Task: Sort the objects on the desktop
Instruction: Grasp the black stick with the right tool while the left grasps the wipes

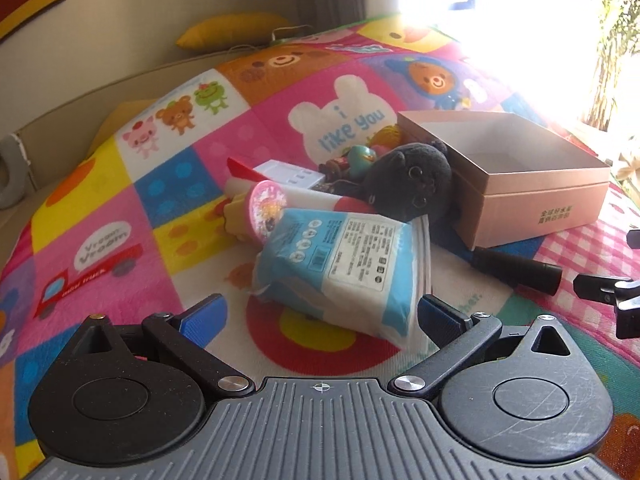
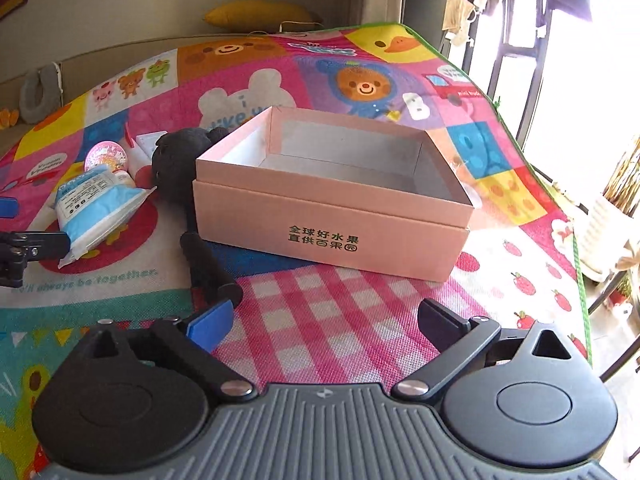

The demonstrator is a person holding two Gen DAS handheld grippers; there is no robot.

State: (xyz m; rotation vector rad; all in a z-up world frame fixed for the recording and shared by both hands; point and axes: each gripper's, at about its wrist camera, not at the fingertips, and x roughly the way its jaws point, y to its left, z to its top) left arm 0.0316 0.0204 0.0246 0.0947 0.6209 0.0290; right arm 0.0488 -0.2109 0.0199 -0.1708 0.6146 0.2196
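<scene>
**Operator:** My left tool (image 1: pixel 320 314) has its blue pads spread wide, and the tissue pack (image 1: pixel 352 268) lies tilted just beyond them, not gripped. The right tool (image 2: pixel 326 322) is spread apart too, holding nothing, over the checked patch in front of the pink box (image 2: pixel 332 216).

**Observer:** So the pack goes first?

**Operator:** I judge so. I'd push further in until both pads flank its body, not the loose wrapper edge, and close gently, since it's soft and will squash. The box sits to its right, apparently bare inside.

**Observer:** What else is around it?

**Operator:** A black plush toy (image 1: pixel 412 184) touches the box's left wall, a black tube (image 1: pixel 516 268) lies near the box front, and a pink-lidded cup (image 1: pixel 266 204) sits behind the pack. All rest on a bright cartoon play mat (image 1: pixel 120 208); strong window glare washes out the far right.
</scene>
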